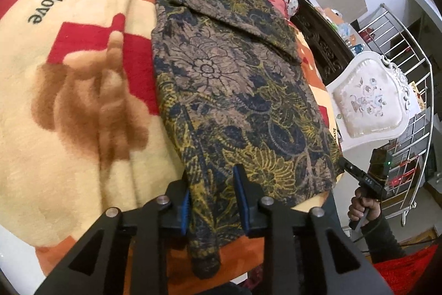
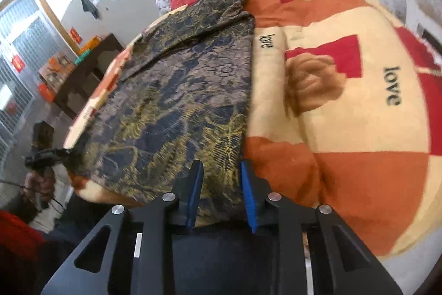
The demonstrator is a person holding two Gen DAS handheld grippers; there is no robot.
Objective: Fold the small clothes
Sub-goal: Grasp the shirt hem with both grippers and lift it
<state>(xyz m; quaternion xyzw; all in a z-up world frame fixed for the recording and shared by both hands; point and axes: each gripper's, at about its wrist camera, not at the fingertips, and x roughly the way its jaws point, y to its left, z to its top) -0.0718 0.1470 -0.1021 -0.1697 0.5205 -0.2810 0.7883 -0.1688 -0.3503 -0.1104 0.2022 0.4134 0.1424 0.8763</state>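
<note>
Gripping: both grippers take the near hem of a dark navy, tan and yellow floral-print garment [image 1: 237, 90] spread on a bed.
Garment: it lies flat on a fleece blanket in cream, red and orange [image 1: 83, 90], with a sleeve folded across its far end; its near edge hangs over the side of the bed.
Left gripper [image 1: 212, 201]: blue-padded jaws are narrowed around the near left corner of the cloth; whether the pads actually pinch it cannot be told.
Right gripper [image 2: 221, 190]: jaws are narrowed around the near right corner, with the cloth between the pads [image 2: 250, 201]; firm contact cannot be told.
Step in hand, as judged: secure both corners before lifting the hem toward the far end.
Doing it well: pinch only the garment and not the blanket beneath, raise both corners together, keep the hem taut and level, and lay edge to edge.
Writing: the word "love" [image 1: 45, 8] is printed in black on the blanket, twice in the right wrist view; small lettering on the other gripper's handle is too small to read.
</note>
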